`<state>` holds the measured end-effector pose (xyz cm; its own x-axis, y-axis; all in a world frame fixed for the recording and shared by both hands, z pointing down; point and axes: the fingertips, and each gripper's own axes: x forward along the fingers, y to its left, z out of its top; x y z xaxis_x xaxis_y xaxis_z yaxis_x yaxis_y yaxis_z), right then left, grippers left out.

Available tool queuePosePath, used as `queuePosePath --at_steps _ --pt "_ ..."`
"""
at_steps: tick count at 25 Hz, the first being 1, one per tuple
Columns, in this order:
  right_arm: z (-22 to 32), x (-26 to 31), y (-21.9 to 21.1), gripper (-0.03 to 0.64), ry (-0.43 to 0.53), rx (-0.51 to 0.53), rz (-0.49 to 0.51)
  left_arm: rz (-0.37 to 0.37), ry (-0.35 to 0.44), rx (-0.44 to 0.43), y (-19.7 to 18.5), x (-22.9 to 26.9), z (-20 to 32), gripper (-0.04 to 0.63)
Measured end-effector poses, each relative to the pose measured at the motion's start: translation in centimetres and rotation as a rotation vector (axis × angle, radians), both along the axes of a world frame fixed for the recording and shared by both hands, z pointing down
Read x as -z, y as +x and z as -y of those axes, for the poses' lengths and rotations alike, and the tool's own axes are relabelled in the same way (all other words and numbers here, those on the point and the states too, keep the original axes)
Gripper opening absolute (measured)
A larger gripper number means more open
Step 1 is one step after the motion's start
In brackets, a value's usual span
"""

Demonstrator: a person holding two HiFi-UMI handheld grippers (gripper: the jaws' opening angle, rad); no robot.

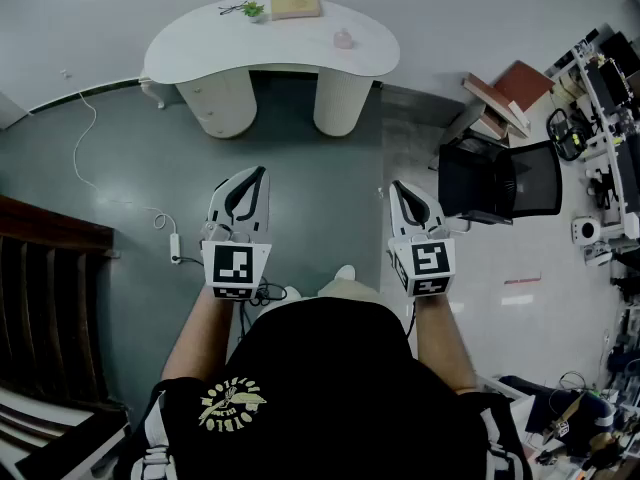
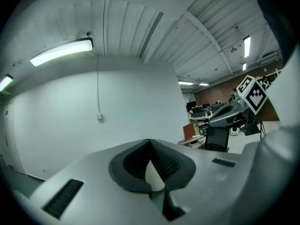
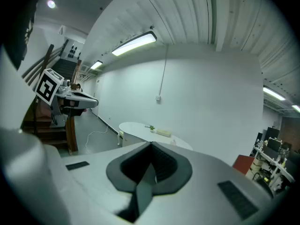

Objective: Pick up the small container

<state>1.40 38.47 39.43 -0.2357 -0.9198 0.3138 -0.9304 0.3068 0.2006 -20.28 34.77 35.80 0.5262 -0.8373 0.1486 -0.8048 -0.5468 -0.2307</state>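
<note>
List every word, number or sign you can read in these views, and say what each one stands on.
Nothing here reads as clear text.
Yellow emblem on the black shirt: print too blurred to read.
Marker cubes: black-and-white square patterns, not writing.
Red strip on the pale floor: too small to tell.

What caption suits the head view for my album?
Left gripper and right gripper, both shut, held short of the white table carrying a small pink container.
</note>
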Motion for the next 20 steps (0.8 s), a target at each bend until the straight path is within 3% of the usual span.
queuePosePath --at_steps 10,16,17,19,20 --pt "-0.4 1.3 -2.5 0.029 -0.011 0.067 0.017 -0.048 0.033 0.002 -1.2 2.4 -1.0 0.009" --pt "-0.5 1.8 -3.1 0.035 0.012 0.042 0.042 -0.057 0.027 0.025 -3.3 2.0 -0.9 0.009" --pt "-0.4 1.6 -3.3 0.065 0.01 0.048 0.057 -0.06 0.025 0.028 -3.5 1.8 -0.8 0.009" --pt "0.0 0.7 -3.5 0.239 -0.018 0.064 0.087 -0.065 0.017 0.036 -3.9 1.3 -0.4 0.009" --pt "0.3 0.2 -3.4 0.269 -0.032 0.066 0.099 -0.067 0.012 0.041 -3.9 1.0 -0.2 0.009"
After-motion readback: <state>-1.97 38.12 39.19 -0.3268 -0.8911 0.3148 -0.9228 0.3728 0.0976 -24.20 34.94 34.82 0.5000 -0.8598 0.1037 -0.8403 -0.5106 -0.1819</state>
